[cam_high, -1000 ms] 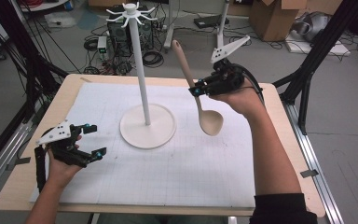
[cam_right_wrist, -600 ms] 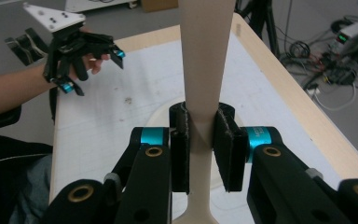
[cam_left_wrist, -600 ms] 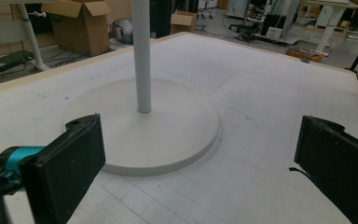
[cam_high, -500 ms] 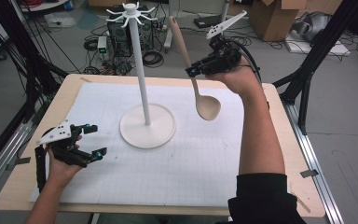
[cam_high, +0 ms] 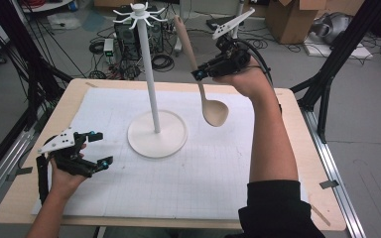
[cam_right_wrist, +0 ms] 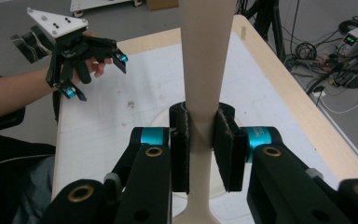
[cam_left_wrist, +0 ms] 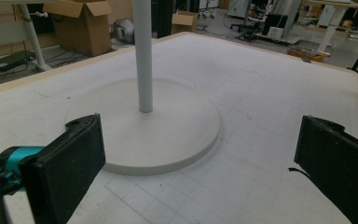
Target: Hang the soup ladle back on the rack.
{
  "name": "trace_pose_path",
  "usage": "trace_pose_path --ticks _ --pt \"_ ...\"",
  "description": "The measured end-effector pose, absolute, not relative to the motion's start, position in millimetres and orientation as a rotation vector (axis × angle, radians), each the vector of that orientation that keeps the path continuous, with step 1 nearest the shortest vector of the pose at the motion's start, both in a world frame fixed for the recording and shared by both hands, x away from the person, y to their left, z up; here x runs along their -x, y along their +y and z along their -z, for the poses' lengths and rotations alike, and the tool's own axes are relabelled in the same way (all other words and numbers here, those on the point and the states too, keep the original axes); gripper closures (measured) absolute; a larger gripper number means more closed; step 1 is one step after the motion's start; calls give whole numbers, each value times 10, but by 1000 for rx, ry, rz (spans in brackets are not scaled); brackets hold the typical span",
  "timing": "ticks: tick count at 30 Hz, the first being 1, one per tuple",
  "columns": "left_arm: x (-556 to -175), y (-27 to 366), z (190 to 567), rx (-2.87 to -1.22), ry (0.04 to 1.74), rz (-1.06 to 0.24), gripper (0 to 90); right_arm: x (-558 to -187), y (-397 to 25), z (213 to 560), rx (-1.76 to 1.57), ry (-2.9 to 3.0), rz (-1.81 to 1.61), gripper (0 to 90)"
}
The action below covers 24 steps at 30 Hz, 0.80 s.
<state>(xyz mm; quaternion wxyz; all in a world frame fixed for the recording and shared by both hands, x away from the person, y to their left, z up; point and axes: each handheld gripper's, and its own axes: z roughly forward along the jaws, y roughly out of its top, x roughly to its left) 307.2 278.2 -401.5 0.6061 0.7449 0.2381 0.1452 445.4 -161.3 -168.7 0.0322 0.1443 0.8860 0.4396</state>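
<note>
Clamping the smooth wooden spoon (cam_high: pixel 201 82) mid-handle, the right gripper (cam_high: pixel 202 73) holds it in the air just right of the white stand (cam_high: pixel 151 99), above the gridded mat (cam_high: pixel 203 163). Its long axis runs nearly upright, rounded bowl down. The left gripper (cam_high: pixel 99 148) rests near the table's (cam_high: pixel 297 129) left edge, jaws apart, with open mat around it.

Lab or workshop: black frame struts (cam_high: pixel 338 47) around the table (cam_high: pixel 297 119), computer tower (cam_high: pixel 124 37) and cable tangle (cam_high: pixel 161 62) on far floor, cardboard boxes (cam_high: pixel 290 20) far right, grid mat (cam_high: pixel 188 163).
</note>
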Motion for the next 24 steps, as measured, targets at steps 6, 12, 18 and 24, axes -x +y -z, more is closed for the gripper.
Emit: trace_pose_path --ticks 6,12,18,24 --pt "-3068 2788 4010 -1718 551 -337 21 -4465 -1512 1622 -414 2736 -1337 773" --pt "-3063 2784 4006 -1718 548 -340 21 -4501 -1463 1656 -418 2748 -1336 774" --pt "-3063 2799 3997 -1712 551 -343 21 -4532 -1422 1666 -405 2757 -1345 773" --pt "-3063 2803 3995 -1715 550 -346 21 -4543 -1343 1673 -385 2772 -1331 773"
